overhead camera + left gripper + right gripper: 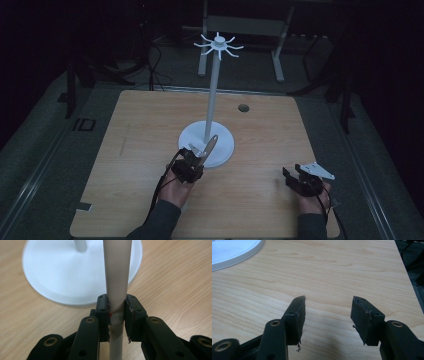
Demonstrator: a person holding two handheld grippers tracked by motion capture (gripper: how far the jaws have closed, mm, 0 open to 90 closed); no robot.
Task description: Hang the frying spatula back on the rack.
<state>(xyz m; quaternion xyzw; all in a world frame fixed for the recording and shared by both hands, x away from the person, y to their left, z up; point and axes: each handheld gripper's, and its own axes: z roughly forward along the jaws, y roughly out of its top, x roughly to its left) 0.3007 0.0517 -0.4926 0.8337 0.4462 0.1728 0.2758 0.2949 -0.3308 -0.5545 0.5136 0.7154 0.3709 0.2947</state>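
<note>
A white stand rises from a round base [223, 136] on the wooden table [140, 145]; its thin pole [214, 90] ends in a ring of hooks [218, 46]. My left gripper [196, 154] sits at the base's near edge, shut on a cream, rod-like utensil handle [211, 144] that slants up and away over the base. In the left gripper view the handle [117, 270] runs straight up between the closed jaws of my left gripper [117, 307], with the base [57, 277] behind it. My right gripper [292, 172] rests near the table's front right, open and holding nothing [328, 307].
A small round hole [243, 107] lies in the table behind the stand. A grey metal frame [240, 25] stands on the dark floor beyond the table. A corner of the white base [232, 250] appears at the upper left of the right gripper view.
</note>
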